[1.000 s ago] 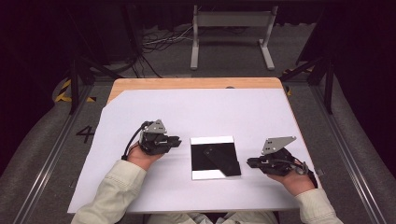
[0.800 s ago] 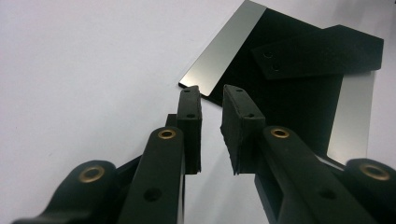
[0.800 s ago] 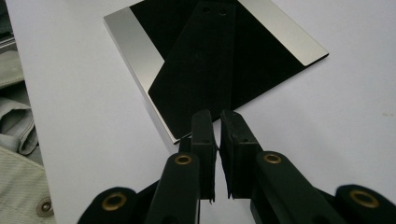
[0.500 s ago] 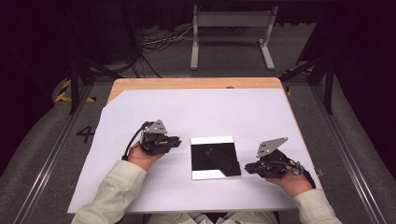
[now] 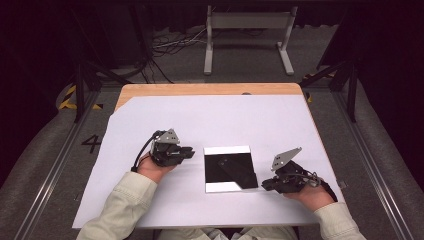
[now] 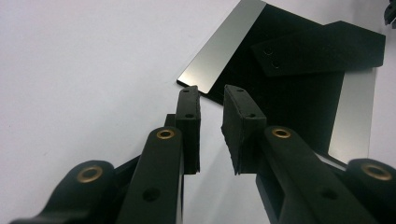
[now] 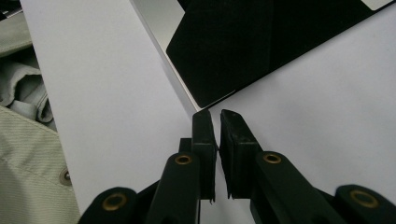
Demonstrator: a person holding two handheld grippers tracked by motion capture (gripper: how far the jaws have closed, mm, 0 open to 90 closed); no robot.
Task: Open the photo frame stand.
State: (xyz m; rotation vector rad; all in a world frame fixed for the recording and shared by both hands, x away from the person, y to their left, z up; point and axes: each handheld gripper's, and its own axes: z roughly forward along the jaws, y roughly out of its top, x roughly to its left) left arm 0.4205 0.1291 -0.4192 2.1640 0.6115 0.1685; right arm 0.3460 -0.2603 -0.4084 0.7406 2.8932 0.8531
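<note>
Lab, black curtains (image 5: 45, 45), floor rails (image 5: 47, 175), cables (image 5: 175, 45)

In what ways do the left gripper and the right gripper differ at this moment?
The left gripper is beside the left edge of the black square plate; the right gripper is at its near right corner. The left gripper's jaws stand a little apart; the right gripper's jaws are almost closed, with only a thin slit. Both hold nothing and point inward at the plate.

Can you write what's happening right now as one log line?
left gripper: open, beside black square plate | right gripper: nearly shut, empty, at plate's near corner | plate flat on white sheet
</note>
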